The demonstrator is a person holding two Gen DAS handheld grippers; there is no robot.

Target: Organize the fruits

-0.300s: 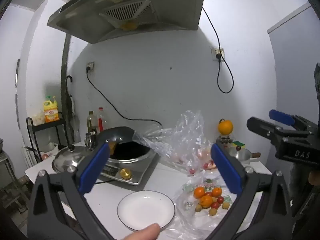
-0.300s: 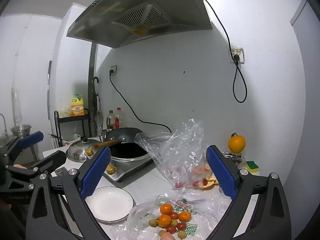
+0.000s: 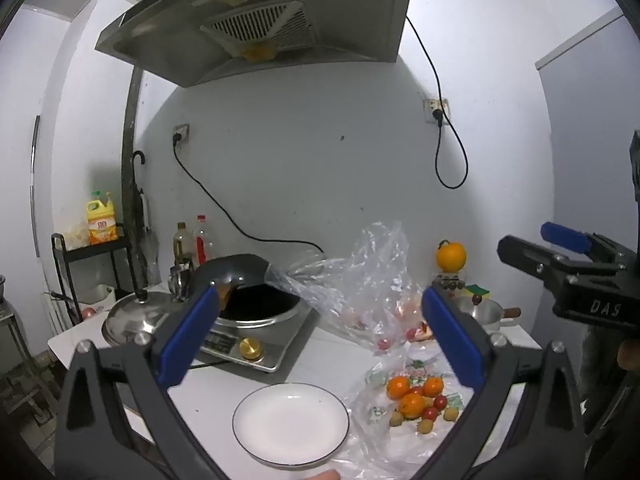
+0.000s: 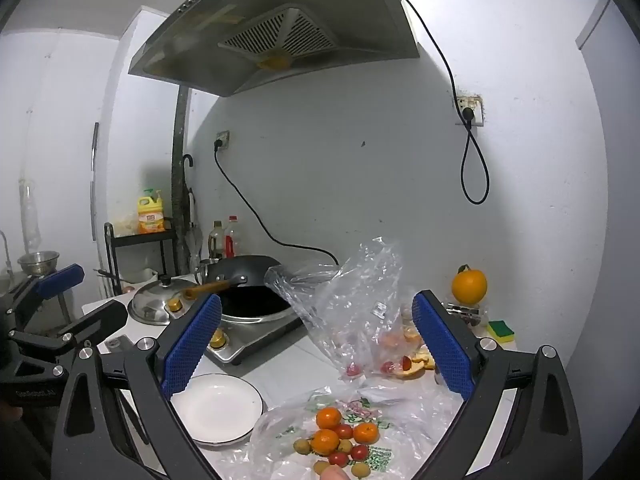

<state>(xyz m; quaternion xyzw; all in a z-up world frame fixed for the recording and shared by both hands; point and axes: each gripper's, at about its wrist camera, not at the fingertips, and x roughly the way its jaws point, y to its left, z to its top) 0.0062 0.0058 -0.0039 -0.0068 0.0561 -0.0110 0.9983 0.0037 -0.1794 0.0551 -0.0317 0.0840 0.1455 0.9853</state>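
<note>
A pile of small fruit (image 3: 418,402) (image 4: 340,440) lies on a flattened plastic bag on the white counter: orange mandarins, red cherry tomatoes and pale round fruits. An empty white plate (image 3: 291,423) (image 4: 216,408) sits just left of the pile. My left gripper (image 3: 320,336) hangs open above the plate and fruit, nothing between its blue pads. My right gripper (image 4: 318,344) is open too, held above the pile. In the left wrist view the right gripper (image 3: 568,268) shows at the right edge; in the right wrist view the left gripper (image 4: 68,300) shows at the left edge.
An induction cooker (image 3: 256,340) with a black wok (image 4: 248,284) stands behind the plate, a steel lid (image 4: 158,298) to its left. A crumpled clear bag (image 4: 352,308) rises behind the fruit. A big orange (image 4: 469,286), a sponge (image 4: 501,330) and a small pot (image 3: 482,312) sit at the right.
Both views have shifted slightly; the plate and fruit sit a little lower and nearer the frame centre. Nothing was grasped or released.
</note>
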